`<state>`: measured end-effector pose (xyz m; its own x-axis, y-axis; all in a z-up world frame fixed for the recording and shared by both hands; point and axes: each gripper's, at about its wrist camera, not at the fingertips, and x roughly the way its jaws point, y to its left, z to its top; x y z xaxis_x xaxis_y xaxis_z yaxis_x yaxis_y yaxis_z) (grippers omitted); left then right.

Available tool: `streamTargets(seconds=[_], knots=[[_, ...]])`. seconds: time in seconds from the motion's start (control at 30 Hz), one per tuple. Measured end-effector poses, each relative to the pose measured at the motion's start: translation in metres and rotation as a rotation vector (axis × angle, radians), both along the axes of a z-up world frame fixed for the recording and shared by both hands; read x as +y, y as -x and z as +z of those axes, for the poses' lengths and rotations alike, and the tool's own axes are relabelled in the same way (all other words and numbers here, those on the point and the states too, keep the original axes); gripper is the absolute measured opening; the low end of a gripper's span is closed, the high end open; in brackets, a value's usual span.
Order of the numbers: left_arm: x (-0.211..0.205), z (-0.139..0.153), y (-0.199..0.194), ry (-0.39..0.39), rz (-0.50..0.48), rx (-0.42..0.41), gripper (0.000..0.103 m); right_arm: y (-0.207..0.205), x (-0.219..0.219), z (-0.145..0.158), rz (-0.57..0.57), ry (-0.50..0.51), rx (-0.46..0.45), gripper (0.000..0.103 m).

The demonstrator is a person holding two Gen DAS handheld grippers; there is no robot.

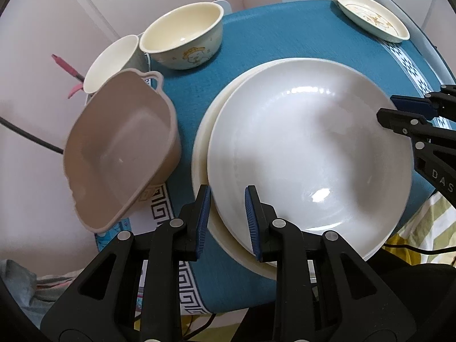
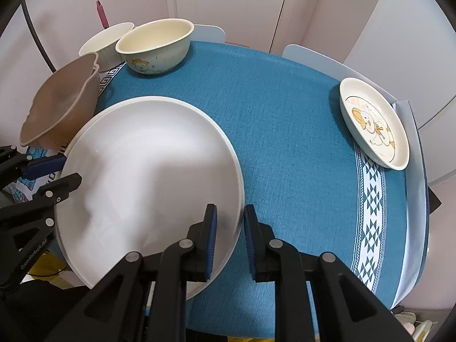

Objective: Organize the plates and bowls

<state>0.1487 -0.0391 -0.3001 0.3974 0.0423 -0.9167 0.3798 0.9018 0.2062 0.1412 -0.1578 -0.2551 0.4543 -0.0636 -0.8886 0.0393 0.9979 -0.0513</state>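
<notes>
Off to the left of the left gripper [image 1: 228,219], the tan tub [image 1: 119,154] hangs over the table's edge, and beyond it sit the white cup [image 1: 114,62] and the cartoon bowl [image 1: 182,37]. The left gripper itself has its jaws drawn narrow, pinching the near rim of the top white plate [image 1: 310,154], which lies on a second, cream plate [image 1: 203,142] directly under it. Across the plate, the right gripper [image 2: 230,242] clamps the opposite rim, jaws just as narrow, one pad inside the rim and one outside. So the big plate is held from both sides, low over the blue tablecloth [image 2: 285,131]. Far out to the right of the right gripper, the small duck plate [image 2: 373,122] sits at the table edge. The risks, then: glazed rims are slick, so an uneven lift could tip the plate out of one pinch. A swing left may knock the tub off the table.
</notes>
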Motion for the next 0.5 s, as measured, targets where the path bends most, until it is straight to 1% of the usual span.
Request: streamTargets(seconds=[0.23,0.3,0.37,0.5], knots=[[0.003,0.003,0.001,0.019,0.009,0.0,0.022,0.001,0.0,-0.001,0.004,-0.005,-0.008,0.017],[0.003,0.008,0.001,0.034,0.006,-0.001,0.022,0.002,-0.001,0.001,0.004,-0.021,-0.016,0.017],[0.0,0.02,0.002,0.051,-0.005,-0.016,0.022,0.005,-0.003,0.01,-0.004,-0.031,-0.038,0.017],[-0.008,0.06,-0.002,0.108,-0.028,-0.082,0.022,0.01,-0.016,0.04,-0.038,-0.07,-0.093,0.017]])
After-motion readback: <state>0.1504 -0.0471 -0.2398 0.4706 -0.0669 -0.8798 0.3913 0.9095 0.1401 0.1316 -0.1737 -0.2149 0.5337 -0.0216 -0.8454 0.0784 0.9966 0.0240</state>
